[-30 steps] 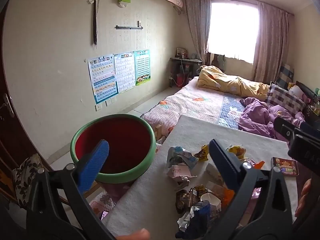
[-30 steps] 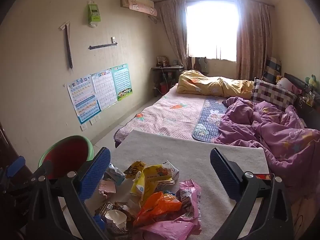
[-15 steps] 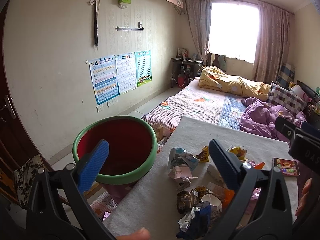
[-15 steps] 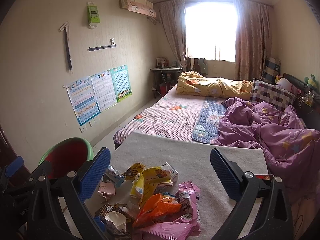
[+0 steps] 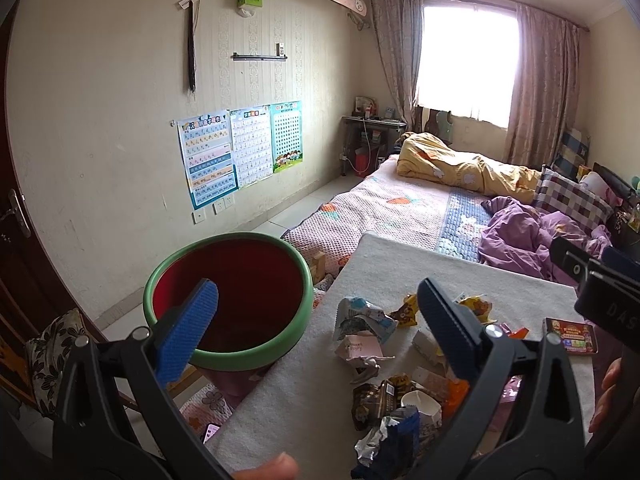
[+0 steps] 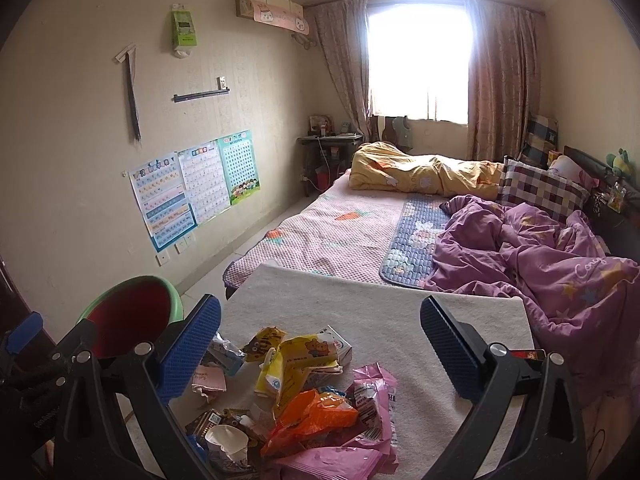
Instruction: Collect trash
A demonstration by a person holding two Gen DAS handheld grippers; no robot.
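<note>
A pile of crumpled wrappers and packets (image 5: pixel 384 364) lies on a white padded table (image 5: pixel 460 268); it also shows in the right wrist view (image 6: pixel 304 392), with yellow, orange and pink bags and a small white cup (image 6: pixel 226 438). A red bin with a green rim (image 5: pixel 228 300) stands at the table's left edge and shows in the right wrist view (image 6: pixel 132 312). My left gripper (image 5: pixel 316 320) is open and empty, above the gap between bin and pile. My right gripper (image 6: pixel 320 344) is open and empty above the pile.
A bed (image 6: pixel 344 232) with a purple quilt (image 6: pixel 532 256) and a yellow quilt lies beyond the table. A small red box (image 5: pixel 570 336) sits at the table's right side. A chair with a patterned cushion (image 5: pixel 52 352) stands lower left. Posters hang on the left wall.
Both views have shifted only slightly. Both grippers stay open and empty, and the trash pile has not moved.
</note>
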